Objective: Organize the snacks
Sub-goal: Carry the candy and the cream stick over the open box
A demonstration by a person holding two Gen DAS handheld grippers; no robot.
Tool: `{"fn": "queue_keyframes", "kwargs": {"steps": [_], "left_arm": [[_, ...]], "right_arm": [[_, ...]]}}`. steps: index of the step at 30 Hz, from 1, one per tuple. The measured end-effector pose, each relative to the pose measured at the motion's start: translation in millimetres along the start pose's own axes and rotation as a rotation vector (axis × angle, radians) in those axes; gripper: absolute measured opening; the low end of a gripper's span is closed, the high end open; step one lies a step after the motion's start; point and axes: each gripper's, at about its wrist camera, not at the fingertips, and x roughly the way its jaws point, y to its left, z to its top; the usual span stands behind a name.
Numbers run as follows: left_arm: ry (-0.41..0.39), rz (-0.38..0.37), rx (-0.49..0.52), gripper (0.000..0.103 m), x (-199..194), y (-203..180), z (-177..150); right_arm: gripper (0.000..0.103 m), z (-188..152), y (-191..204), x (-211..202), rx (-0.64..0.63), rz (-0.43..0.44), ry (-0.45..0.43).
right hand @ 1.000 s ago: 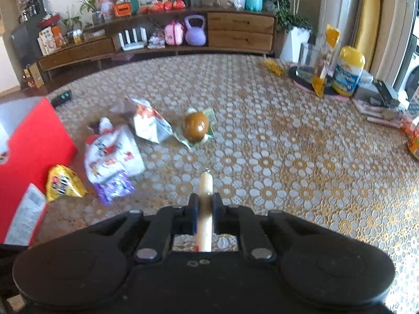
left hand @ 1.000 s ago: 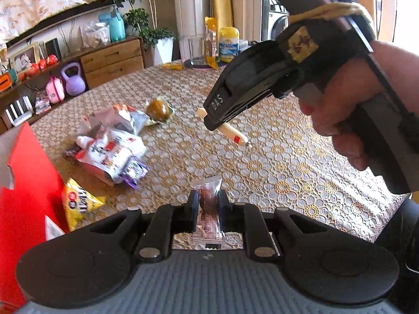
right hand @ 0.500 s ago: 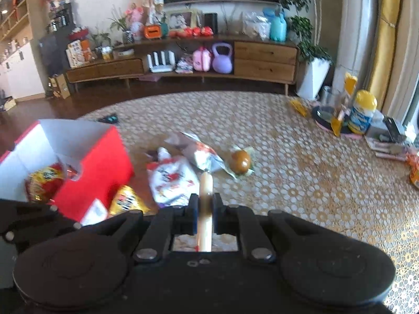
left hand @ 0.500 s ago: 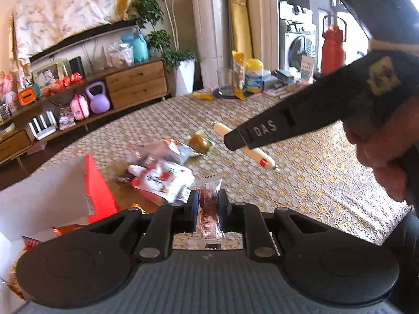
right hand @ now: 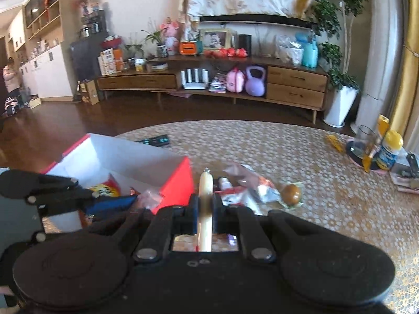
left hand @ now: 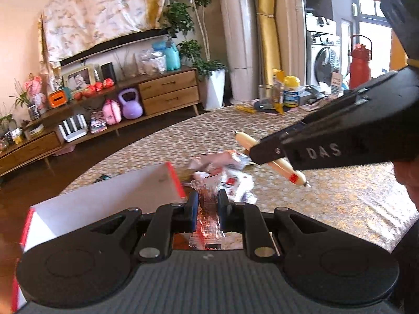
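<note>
My left gripper point(left hand: 207, 202) is shut on a clear-wrapped brown snack point(left hand: 208, 217) and holds it over the near edge of the red box point(left hand: 104, 196). My right gripper point(right hand: 205, 208) is shut on a cream sausage stick point(right hand: 205, 191); it also shows in the left wrist view point(left hand: 277, 161) to the right, above the table. The red box with white inside point(right hand: 180, 180) holds a yellow packet point(right hand: 107, 189). My left gripper also shows at the left of the right wrist view point(right hand: 141, 200), over the box. Loose snack packets point(right hand: 246, 191) and a brown round snack point(right hand: 290, 193) lie beside the box.
The round table has a gold lace cloth point(right hand: 327, 209). At its far right stand a glass point(right hand: 365, 138) and a yellow-lidded bottle point(right hand: 391, 151) on a tray. A dark remote point(right hand: 157, 140) lies at the far edge. A wooden sideboard point(right hand: 288, 86) stands behind.
Both grippers have risen and moved left toward the red box, each still holding its snack. The box's open inside has come into view beneath the left gripper.
</note>
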Motion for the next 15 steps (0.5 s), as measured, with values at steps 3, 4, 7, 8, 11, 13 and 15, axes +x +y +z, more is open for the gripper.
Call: {"fn": "queue_keyframes", "kwargs": {"steps": [3, 4, 7, 8, 11, 13, 15], "left_arm": [[0.007, 0.017, 0.003, 0.014, -3.9, 14.6, -3.9], [0.01, 0.025, 0.001, 0.014, -4.9, 19.4, -5.5], [0.018, 0.04, -0.009, 0.014, -7.3, 34.3, -10.7], [0.021, 0.045, -0.012, 0.014, -7.8, 40.1, -12.7], [0.028, 0.059, -0.02, 0.014, -8.5, 54.6, -18.0], [0.034, 0.067, -0.021, 0.014, -8.5, 64.8, -22.1], [0.042, 0.078, -0.029, 0.014, -7.8, 75.7, -25.6]], "right_arm": [[0.008, 2.2, 14.2, 2.1, -0.009, 0.02, 0.004], [0.008, 3.1, 18.4, 2.9, -0.012, 0.026, 0.005], [0.008, 6.0, 32.5, 5.7, -0.023, 0.043, 0.008], [0.008, 6.9, 37.6, 7.4, -0.028, 0.048, 0.01], [0.008, 8.4, 50.4, 11.1, -0.039, 0.065, 0.014], [0.008, 10.0, 59.3, 15.6, -0.047, 0.074, 0.019], [0.008, 9.7, 67.8, 19.0, -0.054, 0.083, 0.023]]}}
